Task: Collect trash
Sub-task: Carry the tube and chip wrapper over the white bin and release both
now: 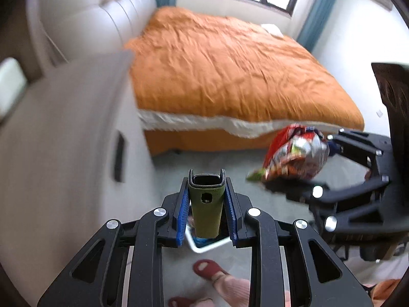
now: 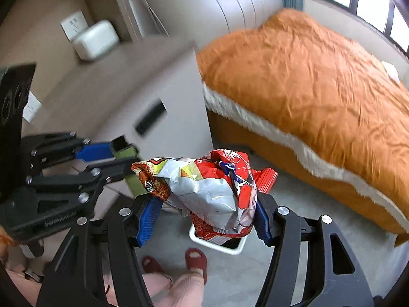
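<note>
A matte olive, hollow rectangular tube is clamped by the left gripper; crinkled foil snack bags (red, silver) are pinched by the right gripper, above a white bin.

The crumpled red and silver foil snack bag looks glossy and creased, its silvery inner face catching the light. The olive-green oblong container has a matt, faintly grainy skin with a smooth black plastic mouth. Both tools are matt black plastic with shiny metal rivets; the left gripper and right gripper carry ribbed blue rubbery pads. On the right, the orange bed cover is wrinkled cloth with a fuzzy white edge. On the far left, the pale tufted headboard looks like smooth leather
</note>
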Motion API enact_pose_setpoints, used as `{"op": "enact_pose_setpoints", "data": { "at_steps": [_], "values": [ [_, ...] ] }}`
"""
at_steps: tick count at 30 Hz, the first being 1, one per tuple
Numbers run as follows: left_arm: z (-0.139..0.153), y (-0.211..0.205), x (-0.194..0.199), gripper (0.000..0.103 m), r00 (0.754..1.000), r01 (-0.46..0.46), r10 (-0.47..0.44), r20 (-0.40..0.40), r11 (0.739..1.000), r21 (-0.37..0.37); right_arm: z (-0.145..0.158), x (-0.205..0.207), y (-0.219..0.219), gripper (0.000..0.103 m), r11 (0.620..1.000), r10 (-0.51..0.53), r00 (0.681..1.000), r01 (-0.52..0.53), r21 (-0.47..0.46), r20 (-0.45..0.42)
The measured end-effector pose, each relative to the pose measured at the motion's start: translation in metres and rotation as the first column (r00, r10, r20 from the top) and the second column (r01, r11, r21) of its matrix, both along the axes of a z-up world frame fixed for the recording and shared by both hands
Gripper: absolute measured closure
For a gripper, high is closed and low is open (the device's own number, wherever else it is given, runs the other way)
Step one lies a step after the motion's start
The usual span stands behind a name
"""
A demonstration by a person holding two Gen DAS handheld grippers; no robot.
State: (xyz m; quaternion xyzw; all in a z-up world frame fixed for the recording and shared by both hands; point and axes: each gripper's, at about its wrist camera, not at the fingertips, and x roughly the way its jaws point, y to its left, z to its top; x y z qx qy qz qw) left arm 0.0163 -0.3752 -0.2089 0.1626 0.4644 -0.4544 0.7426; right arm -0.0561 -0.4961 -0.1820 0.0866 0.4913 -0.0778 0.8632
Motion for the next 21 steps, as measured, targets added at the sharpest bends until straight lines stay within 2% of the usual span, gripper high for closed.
{"op": "enact_pose_setpoints", "data": {
  "at_steps": [5, 9, 13, 15, 16, 17, 18, 19, 21],
  "values": [
    [-0.071, -0.035, 0.0, 0.078, 0.996, 0.032, -0.026, -0.09, 0.997, 0.073, -0.072, -0.007, -0.012, 0.04, 1.0, 0.001, 0.995, -0.001, -0.003, -0.097],
    [-0.141, -0.051, 0.015, 0.078, 0.985, 0.012, 0.008, -0.171, 0.993, 0.116, -0.134, -0.007, -0.018, 0.04, 1.0, 0.011, 0.987, -0.015, -0.023, -0.163],
    [-0.205, -0.066, 0.022, 0.078, 0.975, 0.019, 0.017, -0.22, 0.987, 0.158, -0.201, -0.006, -0.026, 0.04, 1.0, 0.009, 0.975, -0.009, 0.004, -0.223],
    [-0.237, -0.073, 0.022, 0.077, 0.967, 0.024, 0.02, -0.254, 0.985, 0.17, -0.223, -0.004, -0.028, 0.036, 1.0, 0.007, 0.971, -0.005, 0.007, -0.237],
    [-0.248, -0.075, 0.022, 0.066, 0.961, 0.026, 0.022, -0.275, 0.985, 0.172, -0.235, -0.005, -0.029, 0.024, 1.0, 0.008, 0.969, -0.006, 0.006, -0.247],
    [-0.263, -0.078, 0.022, 0.05, 0.953, 0.028, 0.029, -0.303, 0.983, 0.18, -0.25, -0.004, -0.032, 0.006, 1.0, 0.011, 0.962, -0.01, 0.002, -0.272],
    [-0.279, -0.081, 0.021, 0.009, 0.949, 0.02, 0.043, -0.314, 0.98, 0.196, -0.261, -0.005, -0.034, 0.004, 1.0, 0.007, 0.958, -0.008, -0.003, -0.288],
    [-0.289, -0.081, 0.018, 0.005, 0.954, 0.002, 0.061, -0.292, 0.978, 0.21, -0.27, -0.006, -0.037, 0.004, 1.0, -0.001, 0.953, -0.001, -0.008, -0.302],
    [-0.302, -0.081, 0.012, 0.005, 0.953, 0.018, 0.056, -0.298, 0.97, 0.241, -0.282, -0.01, -0.043, 0.004, 1.0, -0.014, 0.944, 0.016, 0.002, -0.329]
  ]
}}
